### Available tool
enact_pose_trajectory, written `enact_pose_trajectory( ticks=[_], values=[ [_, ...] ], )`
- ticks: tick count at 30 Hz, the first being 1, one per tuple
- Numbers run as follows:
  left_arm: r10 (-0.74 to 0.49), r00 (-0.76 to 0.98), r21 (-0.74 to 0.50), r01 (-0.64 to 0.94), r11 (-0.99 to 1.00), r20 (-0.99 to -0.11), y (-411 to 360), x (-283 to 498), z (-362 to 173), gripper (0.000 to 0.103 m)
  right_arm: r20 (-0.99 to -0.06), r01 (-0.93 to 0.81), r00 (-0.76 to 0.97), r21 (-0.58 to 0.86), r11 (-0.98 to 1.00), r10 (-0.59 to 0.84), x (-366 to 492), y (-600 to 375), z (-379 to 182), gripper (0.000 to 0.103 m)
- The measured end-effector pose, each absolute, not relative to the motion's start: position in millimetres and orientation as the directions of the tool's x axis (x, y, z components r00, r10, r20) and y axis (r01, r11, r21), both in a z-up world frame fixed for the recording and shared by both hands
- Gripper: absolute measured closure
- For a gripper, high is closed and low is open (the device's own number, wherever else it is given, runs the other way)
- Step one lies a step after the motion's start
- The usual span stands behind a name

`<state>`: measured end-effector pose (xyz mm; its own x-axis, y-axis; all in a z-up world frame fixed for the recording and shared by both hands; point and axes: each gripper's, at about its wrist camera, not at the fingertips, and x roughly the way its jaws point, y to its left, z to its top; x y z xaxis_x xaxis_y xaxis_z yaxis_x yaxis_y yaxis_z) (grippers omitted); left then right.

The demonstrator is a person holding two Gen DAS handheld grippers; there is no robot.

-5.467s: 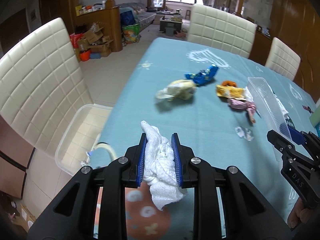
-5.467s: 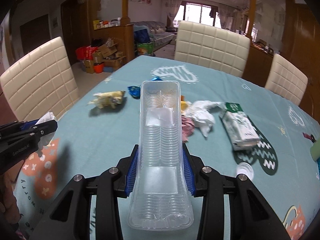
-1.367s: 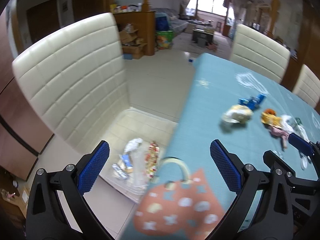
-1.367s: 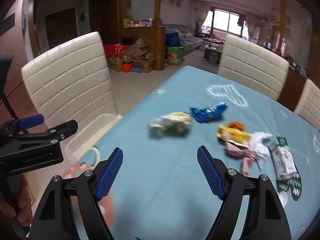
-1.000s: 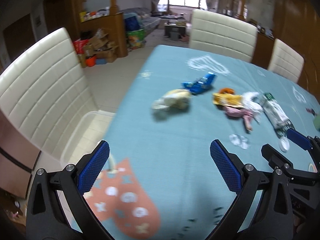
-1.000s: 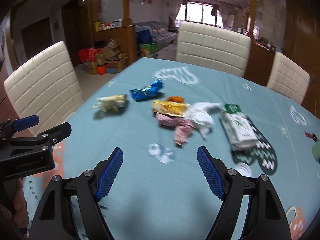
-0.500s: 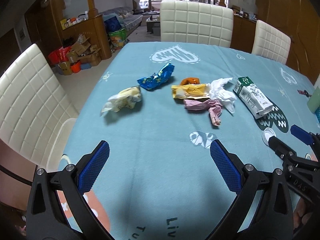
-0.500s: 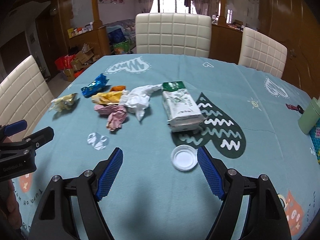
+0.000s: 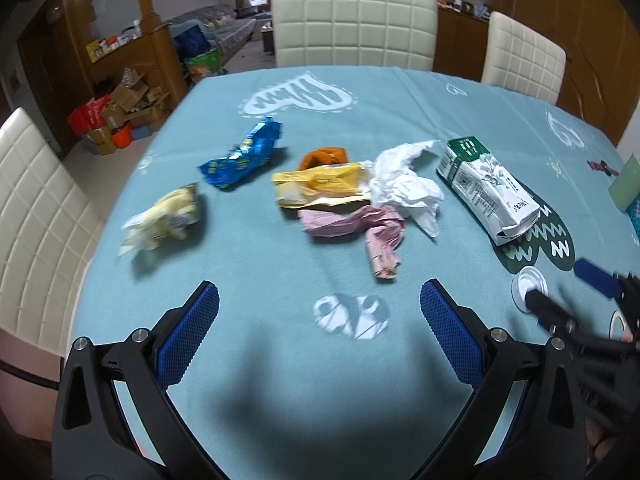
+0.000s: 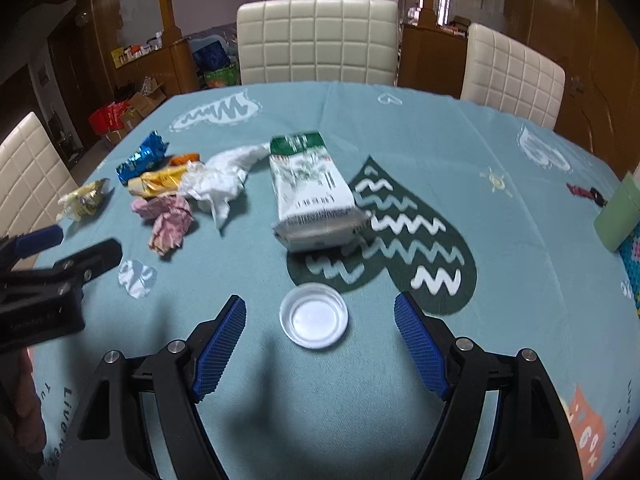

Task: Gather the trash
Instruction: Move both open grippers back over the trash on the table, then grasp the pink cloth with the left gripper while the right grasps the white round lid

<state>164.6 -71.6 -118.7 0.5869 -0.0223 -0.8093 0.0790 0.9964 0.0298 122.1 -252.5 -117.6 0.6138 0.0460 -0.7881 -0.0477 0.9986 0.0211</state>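
Note:
Trash lies on the blue tablecloth (image 9: 360,120): a pale yellow wrapper (image 9: 164,216), a blue wrapper (image 9: 244,154), a yellow wrapper (image 9: 320,186), a white tissue (image 9: 404,184), a pink wrapper (image 9: 360,226) and a white-and-green carton (image 10: 312,196). My left gripper (image 9: 318,300) is open and holds nothing; it hovers short of the pink wrapper. My right gripper (image 10: 320,308) is open too. A round white lid (image 10: 314,320) lies on the cloth between its jaws, and the pads stay clear of it. Each gripper also shows at the edge of the other's view.
Cream padded chairs (image 9: 352,20) stand at the far side and along the left edge (image 9: 36,208). A pale green cup (image 10: 618,220) sits near the right edge beside a crochet mat. Cardboard boxes (image 9: 116,116) clutter the floor beyond the table's left corner.
The tissue and the clear tray held earlier are gone from the jaws. Both open grippers have swung right from the table's left edge and lowered; the lid now lies between the right jaws.

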Motion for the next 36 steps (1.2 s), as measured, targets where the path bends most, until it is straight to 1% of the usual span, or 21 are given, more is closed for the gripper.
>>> enact_pose_trajectory(
  ticks=[3,6,8,9,10,12,16,21,22,24,25,27,30,32,36],
  values=[
    [-0.028,0.579,0.037,0.1,0.994,-0.815,-80.6,175.9,-124.9,0.004,-0.801,-0.036,0.597,0.032,0.999,0.047,119.9,-257.8,-127.8,0.028],
    [-0.029,0.569,0.045,0.115,0.992,-0.822,-86.6,187.6,-131.5,0.004,-0.803,-0.024,0.596,0.009,1.0,0.021,122.3,-259.2,-134.0,0.028],
    [-0.03,0.562,0.048,0.123,0.991,-0.827,-88.6,195.7,-135.9,0.004,-0.803,-0.014,0.596,0.019,1.0,0.023,126.1,-262.0,-136.8,0.037],
    [-0.03,0.56,0.05,0.126,0.991,-0.828,-88.7,198.3,-137.1,0.004,-0.801,-0.015,0.598,0.025,1.0,0.029,127.9,-262.8,-137.3,0.05],
    [-0.029,0.558,0.052,0.129,0.99,-0.829,-88.9,201.1,-138.8,0.004,-0.799,-0.016,0.6,0.023,1.0,0.028,131.1,-262.4,-138.6,0.064],
    [-0.028,0.552,0.056,0.134,0.989,-0.833,-89.0,208.1,-143.1,0.004,-0.791,-0.018,0.612,0.007,1.0,0.016,136.7,-260.8,-139.5,0.064],
    [-0.026,0.541,0.06,0.14,0.988,-0.841,-89.8,221.3,-151.2,0.004,-0.779,0.001,0.627,0.022,1.0,0.016,150.4,-264.7,-141.7,0.064],
    [-0.027,0.555,0.065,0.145,0.987,-0.831,-89.0,228.8,-154.9,0.004,-0.774,0.009,0.633,0.024,1.0,0.013,160.6,-267.0,-141.0,0.064],
    [-0.025,0.558,0.067,0.145,0.987,-0.829,-88.2,229.2,-155.1,0.006,-0.773,0.01,0.634,0.024,1.0,0.012,161.3,-266.9,-141.1,0.064],
    [-0.021,0.558,0.071,0.142,0.987,-0.83,-85.3,229.1,-156.7,0.029,-0.774,0.012,0.633,0.023,1.0,0.011,162.1,-266.1,-140.6,0.064],
    [-0.035,0.557,0.057,0.148,0.987,-0.83,-84.4,229.2,-156.5,0.032,-0.774,0.013,0.633,0.023,1.0,0.01,162.2,-266.0,-140.5,0.064],
    [-0.055,0.558,0.044,0.162,0.986,-0.828,-82.3,225.9,-154.2,0.062,-0.776,0.011,0.631,0.023,1.0,0.012,162.5,-265.5,-140.5,0.064],
    [-0.069,0.549,0.038,0.182,0.983,-0.833,-82.2,220.4,-151.6,0.072,-0.781,0.004,0.624,0.02,1.0,0.013,161.3,-261.7,-139.6,0.064],
    [-0.078,0.547,0.03,0.186,0.982,-0.834,-79.3,213.7,-149.1,0.073,-0.78,-0.006,0.626,0.017,1.0,0.016,157.1,-256.5,-136.7,0.064],
    [-0.085,0.56,0.027,0.189,0.982,-0.824,-74.3,196.9,-140.4,0.074,-0.767,-0.037,0.641,0.013,0.999,0.033,144.3,-245.8,-125.0,0.064]
  ],
)
